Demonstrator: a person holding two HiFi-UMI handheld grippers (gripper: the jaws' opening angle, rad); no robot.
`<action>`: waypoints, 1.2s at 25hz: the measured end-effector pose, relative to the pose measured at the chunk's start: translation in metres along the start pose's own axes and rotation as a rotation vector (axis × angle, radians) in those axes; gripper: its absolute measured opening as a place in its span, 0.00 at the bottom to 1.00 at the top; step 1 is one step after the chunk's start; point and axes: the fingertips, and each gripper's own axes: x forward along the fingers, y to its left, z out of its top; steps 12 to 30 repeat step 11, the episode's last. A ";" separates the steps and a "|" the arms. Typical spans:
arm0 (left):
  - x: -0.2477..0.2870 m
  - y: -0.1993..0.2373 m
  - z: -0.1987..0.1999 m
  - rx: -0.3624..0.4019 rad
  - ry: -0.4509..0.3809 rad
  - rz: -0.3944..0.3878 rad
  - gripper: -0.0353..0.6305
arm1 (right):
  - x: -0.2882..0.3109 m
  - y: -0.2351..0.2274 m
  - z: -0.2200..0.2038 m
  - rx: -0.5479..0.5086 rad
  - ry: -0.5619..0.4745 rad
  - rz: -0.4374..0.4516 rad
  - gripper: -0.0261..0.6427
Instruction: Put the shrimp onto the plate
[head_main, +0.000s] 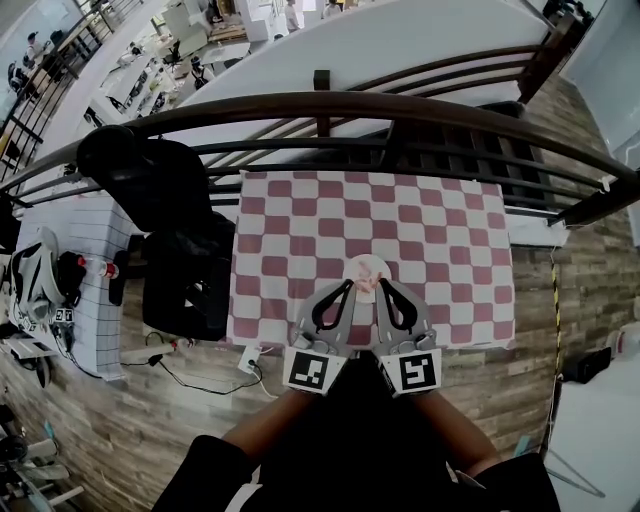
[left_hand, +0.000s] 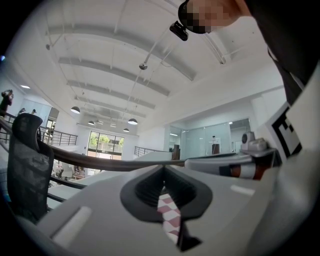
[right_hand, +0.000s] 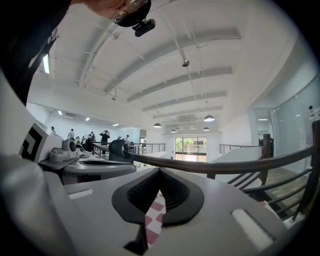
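As seen from the head view, the scene holds one table (head_main: 450, 250) under a pink-and-white checked cloth, set against a dark curved railing (head_main: 400, 105). Item one: a pale round plate (head_main: 369, 265), at the near middle of the cloth. Item two: the shrimp (head_main: 367, 285), a small pinkish piece on the plate's near part, too small to describe further. Item three: the left gripper (head_main: 350, 285), tip at the plate's near-left edge, jaws together and holding nothing; its own view (left_hand: 162, 175) shows only a thin strip of checked cloth through the slit. Item four: the right gripper (head_main: 383, 285), just beside the left, tip at the plate's near-right edge, jaws likewise closed on nothing (right_hand: 160, 172). The shrimp lies between the two tips; contact cannot be told. Sundry: a black office chair (head_main: 170, 230) left of the table, a side table (head_main: 75, 300) with a gridded white cover, and a red-capped bottle (head_main: 100, 268) upon it.
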 end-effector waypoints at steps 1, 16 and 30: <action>-0.001 0.002 0.000 0.001 0.000 0.002 0.06 | 0.001 0.003 0.000 -0.003 -0.001 0.006 0.03; -0.011 0.020 -0.003 -0.035 0.004 0.024 0.06 | 0.008 0.021 -0.007 -0.010 0.004 0.022 0.03; -0.011 0.020 -0.003 -0.035 0.004 0.024 0.06 | 0.008 0.021 -0.007 -0.010 0.004 0.022 0.03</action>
